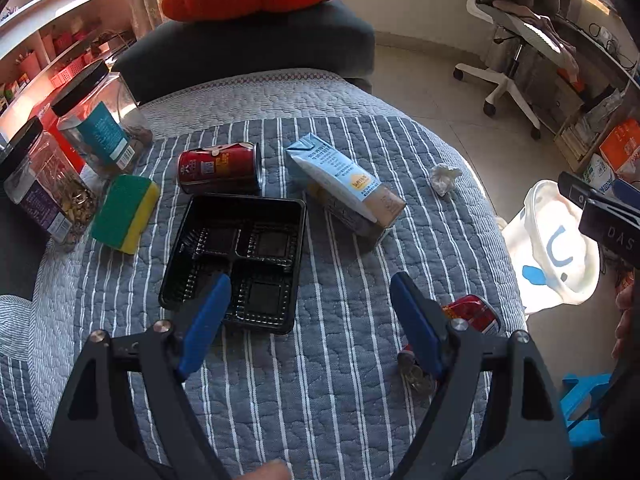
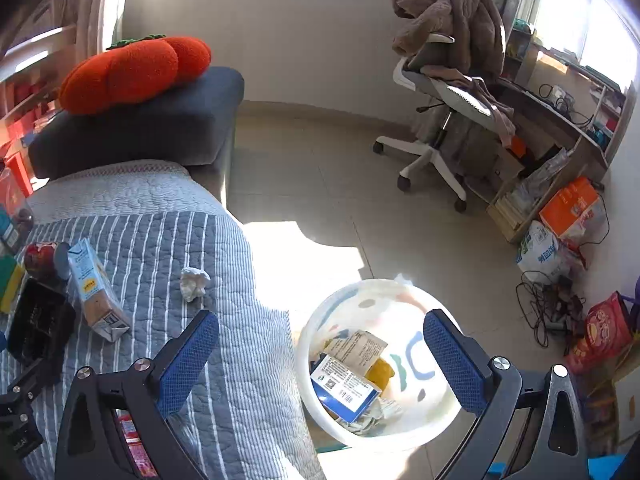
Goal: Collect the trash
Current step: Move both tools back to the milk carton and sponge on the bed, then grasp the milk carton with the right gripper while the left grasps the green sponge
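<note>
The left gripper (image 1: pixel 310 288) is spread, empty, over the striped quilt (image 1: pixel 340 380); the right gripper (image 2: pixel 320 328) gapes above the white bin (image 2: pixel 316 408). Only the right view shows the bin's litter. The milk carton (image 1: pixel 344 184) lies flat, seemingly diagonal, beside the black tray (image 1: pixel 236 260).

My right gripper (image 2: pixel 320 344) hangs with its blue pads wide apart and nothing between them. Below it, on the floor to the right of the striped quilt (image 2: pixel 224 360), stands the white bin (image 2: pixel 320 312), holding a blue box (image 2: pixel 344 388) and papers. On the quilt lie a crumpled tissue (image 2: pixel 194 283), a milk carton (image 2: pixel 96 292), a red can (image 2: pixel 42 258) and a black tray (image 2: pixel 38 326) at far left.
</note>
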